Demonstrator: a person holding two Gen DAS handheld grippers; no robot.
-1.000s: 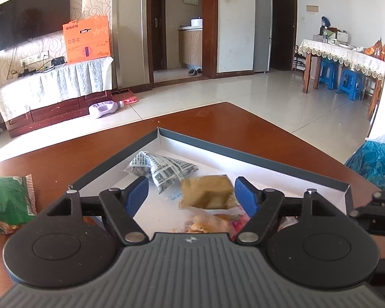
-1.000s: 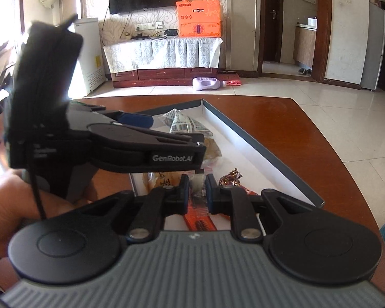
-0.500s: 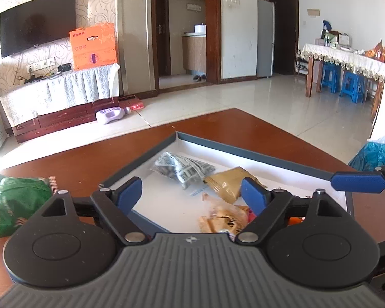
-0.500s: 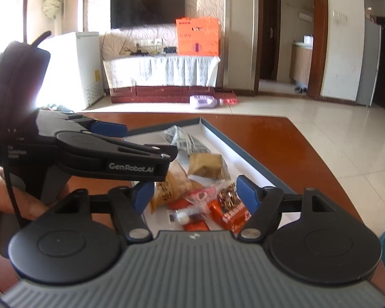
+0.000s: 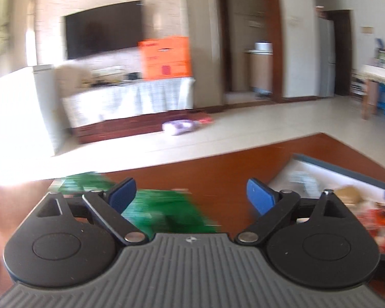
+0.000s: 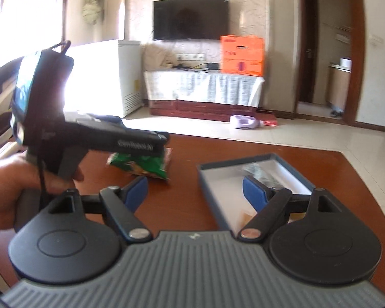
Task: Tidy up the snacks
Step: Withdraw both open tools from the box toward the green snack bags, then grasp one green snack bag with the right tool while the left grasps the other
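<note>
A green snack bag (image 5: 166, 210) lies on the brown table, blurred, just ahead of my open, empty left gripper (image 5: 192, 195). In the right wrist view the same bag (image 6: 141, 163) lies under the left gripper's black body (image 6: 131, 143). The blue-rimmed white box (image 6: 269, 177) holds several snack packets and sits to the right; its corner (image 5: 320, 161) shows at the right of the left wrist view. My right gripper (image 6: 195, 192) is open and empty, between the bag and the box.
The table's far edge (image 6: 243, 142) runs behind the bag and box. Beyond it are a tiled floor, a TV stand with an orange box (image 6: 241, 55) and a white chest freezer (image 6: 110, 77).
My left gripper has swung left from over the box to the green bag. My right gripper has opened and drawn back from the box's contents.
</note>
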